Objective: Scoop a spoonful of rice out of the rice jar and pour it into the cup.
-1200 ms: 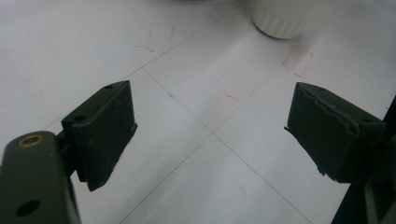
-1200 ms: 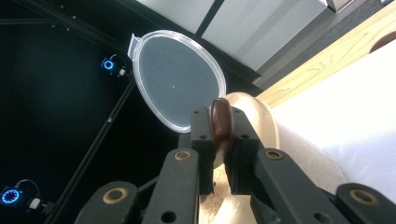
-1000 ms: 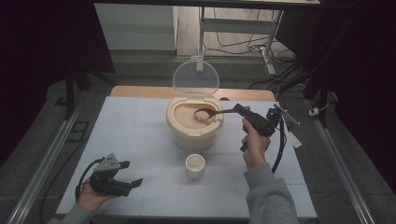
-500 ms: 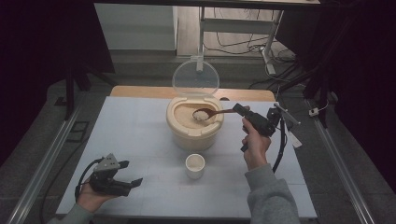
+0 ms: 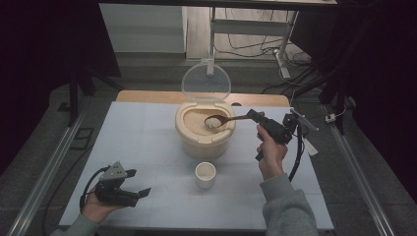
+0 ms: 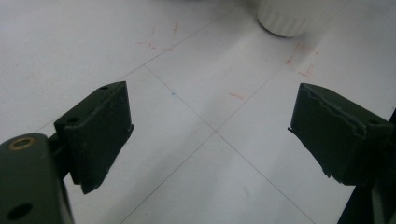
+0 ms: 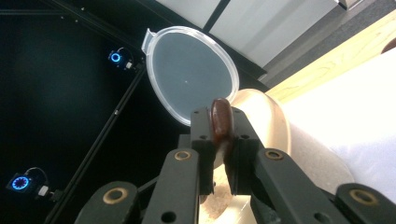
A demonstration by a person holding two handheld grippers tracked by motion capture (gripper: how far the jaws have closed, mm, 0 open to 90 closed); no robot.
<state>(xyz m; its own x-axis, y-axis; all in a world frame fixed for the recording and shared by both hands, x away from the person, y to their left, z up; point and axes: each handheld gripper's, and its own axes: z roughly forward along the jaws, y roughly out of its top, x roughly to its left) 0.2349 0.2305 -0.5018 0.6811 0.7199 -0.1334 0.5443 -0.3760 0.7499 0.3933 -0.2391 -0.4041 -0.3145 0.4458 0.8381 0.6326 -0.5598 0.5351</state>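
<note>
Gripping a brown spoon (image 5: 223,119) by the end of its handle, the right gripper (image 5: 255,116) reaches in from the right of a cream bucket (image 5: 204,132) that stands at the middle of the table (image 5: 147,128). Its jaws are clamped tight on the handle, which shows edge-on between them in the right gripper view (image 7: 220,122). The spoon bowl hangs over the open bucket, heaped with pale grain, and more grain fills the bucket just below the rim. A clear lid (image 5: 206,81) stands upright, hinged at the bucket's far edge; in the right gripper view the lid (image 7: 189,77) rises behind the jaws. A small white cup (image 5: 205,174) stands on the table just in front of the bucket, apart from it. The left gripper (image 5: 140,189) lies low at the near left of the table, held in the person's hand, its jaws spread wide with nothing between them; in the left gripper view the cup (image 6: 289,18) shows at the top edge beyond them.
</note>
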